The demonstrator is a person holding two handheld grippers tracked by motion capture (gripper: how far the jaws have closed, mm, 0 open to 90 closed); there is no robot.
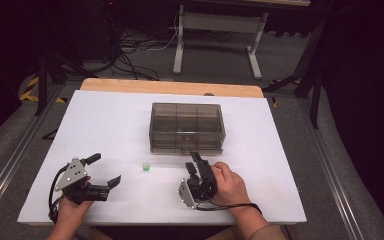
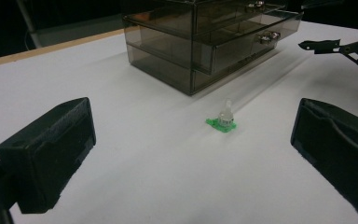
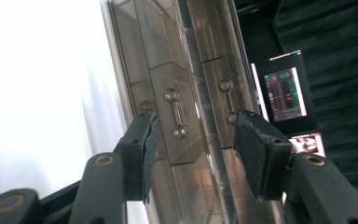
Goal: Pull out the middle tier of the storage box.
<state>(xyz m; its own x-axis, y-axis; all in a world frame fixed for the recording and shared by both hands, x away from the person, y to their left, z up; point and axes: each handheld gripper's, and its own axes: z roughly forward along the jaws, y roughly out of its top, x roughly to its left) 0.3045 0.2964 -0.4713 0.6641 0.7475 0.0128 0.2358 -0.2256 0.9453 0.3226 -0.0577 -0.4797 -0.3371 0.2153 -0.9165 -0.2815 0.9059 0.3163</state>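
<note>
White board covers the table, with a wooden edge at the far side and cables on the grey floor beyond. A smoked plastic drawer box sits near the middle, its fronts facing the person. Just before it and a little to the left, alone on the white, stands a tiny clear vial on a green base.

The right gripper is turned on its side and aimed at the box front. In the right gripper view its jaws stand partly apart with nothing between the pads, and the lower drawer's metal handle lies just ahead of the gap. The left gripper rests near the table's front left corner, jaws wide apart and empty, looking across at the vial.

As I see it, the pull is where this could go wrong. The handle is small and shiny, so pads closing off-centre could slip off it. The box looks light and unanchored; a tug might drag the whole thing forward rather than slide the drawer out. The vial stands close enough that a sliding box or a swinging hand could tip it.

No brand or label is readable; the far monitor is too blurred to read.
</note>
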